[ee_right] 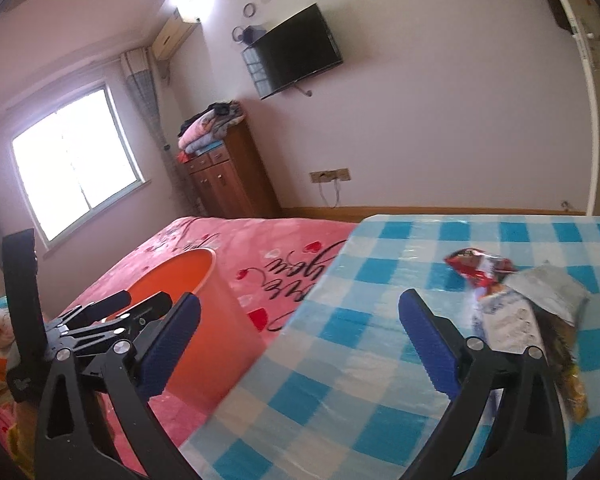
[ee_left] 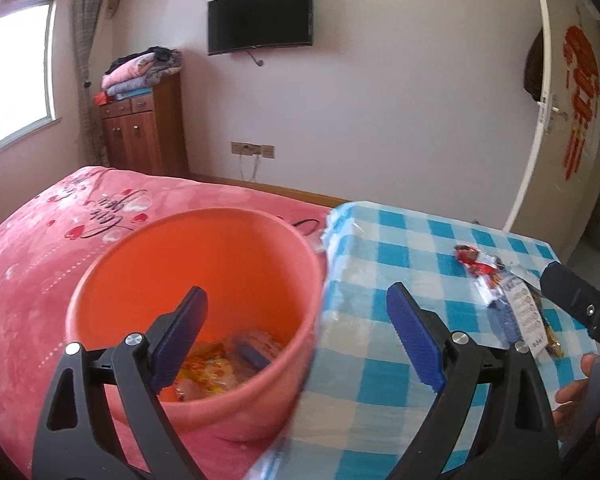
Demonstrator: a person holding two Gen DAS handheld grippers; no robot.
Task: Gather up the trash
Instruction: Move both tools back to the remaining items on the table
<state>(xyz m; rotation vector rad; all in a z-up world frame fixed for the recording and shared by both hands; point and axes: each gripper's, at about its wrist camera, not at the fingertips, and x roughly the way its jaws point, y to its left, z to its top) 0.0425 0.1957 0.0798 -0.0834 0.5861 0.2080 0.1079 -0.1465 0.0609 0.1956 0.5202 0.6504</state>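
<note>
An orange bucket (ee_left: 204, 280) (ee_right: 188, 272) stands on the pink bed against the table's left edge, with several snack wrappers (ee_left: 216, 364) at its bottom. My left gripper (ee_left: 296, 292) (ee_right: 136, 304) hovers over the bucket's near right rim, open and with nothing in it. On the blue checked tablecloth (ee_left: 412, 240) (ee_right: 340, 380) lie a red wrapper (ee_left: 474, 260) (ee_right: 474, 266) and a white and silver packet (ee_left: 516, 304) (ee_right: 540, 300) overlapping it. My right gripper (ee_right: 300, 296) (ee_left: 576, 296) stands open just left of these wrappers, apart from them, nothing between its fingers.
The pink bedspread (ee_left: 40, 260) (ee_right: 260, 248) spreads left of the table. A wooden cabinet (ee_left: 140, 128) (ee_right: 228, 176) with folded clothes stands at the far wall under a wall TV (ee_left: 260, 20). A white door (ee_left: 548, 100) is at the right. A hand (ee_left: 580, 384) holds the right gripper.
</note>
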